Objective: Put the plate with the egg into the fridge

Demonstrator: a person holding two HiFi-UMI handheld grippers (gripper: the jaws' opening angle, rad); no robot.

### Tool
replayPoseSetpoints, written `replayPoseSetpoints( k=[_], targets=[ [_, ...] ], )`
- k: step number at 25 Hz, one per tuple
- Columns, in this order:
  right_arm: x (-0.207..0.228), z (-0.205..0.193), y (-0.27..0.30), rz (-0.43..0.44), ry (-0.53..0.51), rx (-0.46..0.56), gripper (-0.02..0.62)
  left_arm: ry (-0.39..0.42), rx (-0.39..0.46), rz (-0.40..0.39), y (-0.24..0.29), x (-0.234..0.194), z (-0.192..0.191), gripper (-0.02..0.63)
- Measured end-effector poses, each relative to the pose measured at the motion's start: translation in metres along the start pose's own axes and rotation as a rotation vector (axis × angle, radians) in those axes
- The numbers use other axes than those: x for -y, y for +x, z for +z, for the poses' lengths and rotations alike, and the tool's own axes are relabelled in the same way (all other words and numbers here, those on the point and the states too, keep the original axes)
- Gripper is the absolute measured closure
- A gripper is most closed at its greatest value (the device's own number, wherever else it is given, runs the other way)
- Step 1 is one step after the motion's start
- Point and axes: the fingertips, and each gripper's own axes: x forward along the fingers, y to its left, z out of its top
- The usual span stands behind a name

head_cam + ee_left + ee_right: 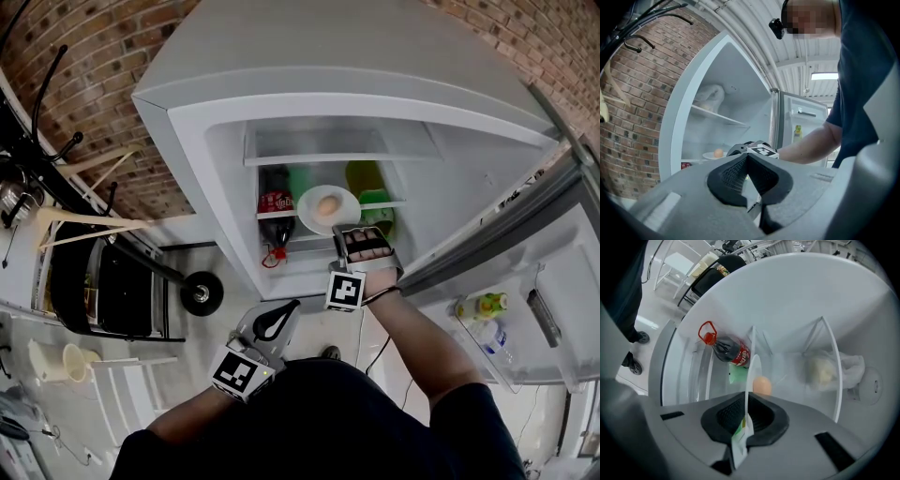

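Right gripper (747, 404) tight on plate (754, 365) with egg (762, 385), inside fridge (797, 296)

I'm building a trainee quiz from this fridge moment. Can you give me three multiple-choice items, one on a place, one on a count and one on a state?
1. Where is the plate?
A. On the floor.
B. Inside the fridge, beside the cola bottle.
C. In the door rack.

2. How many eggs lie on it?
A. One.
B. Two.
C. Three.

3. How is the right tool?
A. Open and empty.
B. Shut on the bottle.
C. Shut on the plate's rim.

Key:
1 B: the head view shows it inside, next to the bottle.
2 A: a single egg shows.
3 C: the right gripper view shows the rim pinched between its jaws.
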Motion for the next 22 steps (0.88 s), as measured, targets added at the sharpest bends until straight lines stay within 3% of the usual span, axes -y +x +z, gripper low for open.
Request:
replayPoseSetpoints(
  k=[13,22],
  targets=[
    [-0.005,0.002,0.024,0.126,-0.031,0.007,0.557,0.002,0.003,-0.011,0.0,0.001,-0.001,0.601],
    [-0.003,0.004,0.038,0.152,-0.032,0.012,0.546,0.005,-0.012,0.004,-0.002,-0.002,-0.002,0.601]
  ],
)
